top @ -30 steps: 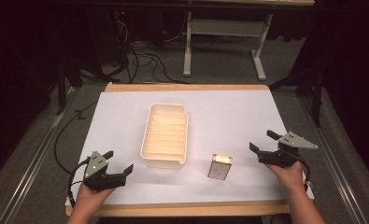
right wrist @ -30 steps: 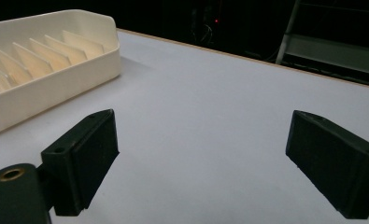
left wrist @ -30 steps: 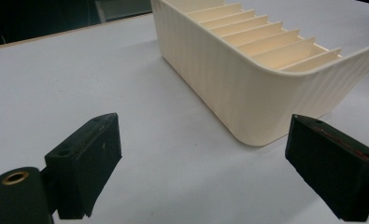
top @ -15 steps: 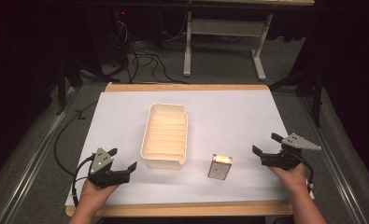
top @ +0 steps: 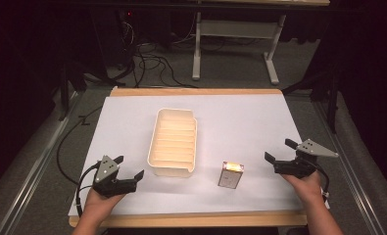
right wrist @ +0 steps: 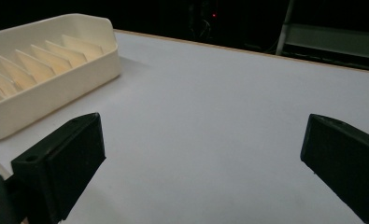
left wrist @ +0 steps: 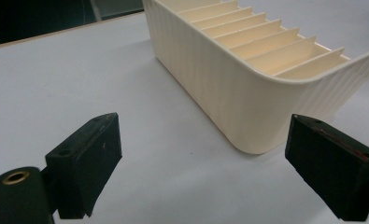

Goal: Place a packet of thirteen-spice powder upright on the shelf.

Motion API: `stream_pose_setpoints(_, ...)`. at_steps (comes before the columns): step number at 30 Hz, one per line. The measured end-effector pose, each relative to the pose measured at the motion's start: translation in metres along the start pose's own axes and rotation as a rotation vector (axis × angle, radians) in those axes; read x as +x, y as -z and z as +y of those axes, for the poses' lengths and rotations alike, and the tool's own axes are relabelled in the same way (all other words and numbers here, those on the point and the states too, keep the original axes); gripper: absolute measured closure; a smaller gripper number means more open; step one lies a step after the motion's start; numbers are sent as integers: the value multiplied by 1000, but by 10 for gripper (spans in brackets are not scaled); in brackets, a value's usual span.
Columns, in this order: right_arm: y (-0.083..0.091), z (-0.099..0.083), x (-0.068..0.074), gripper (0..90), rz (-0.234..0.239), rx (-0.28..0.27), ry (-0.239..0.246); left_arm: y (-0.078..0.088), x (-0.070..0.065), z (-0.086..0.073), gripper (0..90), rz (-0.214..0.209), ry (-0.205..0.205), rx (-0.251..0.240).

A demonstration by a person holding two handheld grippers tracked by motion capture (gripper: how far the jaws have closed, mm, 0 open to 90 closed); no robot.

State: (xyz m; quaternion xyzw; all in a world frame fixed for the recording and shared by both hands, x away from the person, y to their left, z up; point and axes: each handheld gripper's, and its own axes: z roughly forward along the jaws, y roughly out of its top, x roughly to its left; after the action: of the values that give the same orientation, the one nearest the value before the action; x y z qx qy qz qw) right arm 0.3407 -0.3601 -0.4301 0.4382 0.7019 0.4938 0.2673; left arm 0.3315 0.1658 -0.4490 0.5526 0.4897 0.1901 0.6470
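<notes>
White table, small box just left of right hand-held gripper, jaws apart.

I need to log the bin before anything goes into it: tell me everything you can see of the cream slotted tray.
The cream slotted tray looks like matte plastic, oblong with rounded corners, finely ribbed outer walls and a small lip at each short end. Thin cross-dividers split it into a row of narrow slots, all empty. It stands upright and level on the white table cover, left of centre, long side running away from the person. Nothing else touches it.
</notes>
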Motion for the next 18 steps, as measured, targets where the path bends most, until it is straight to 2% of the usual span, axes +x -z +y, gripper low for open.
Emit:
stream_pose_setpoints(5, 3, 5, 4, 0, 36, -24, -11, 1, 0, 0, 115, -1, -2, 4)
stream_pose_setpoints(18, 2, 14, 19, 0, 118, -62, 11, 2, 0, -1, 115, -3, -2, 9)
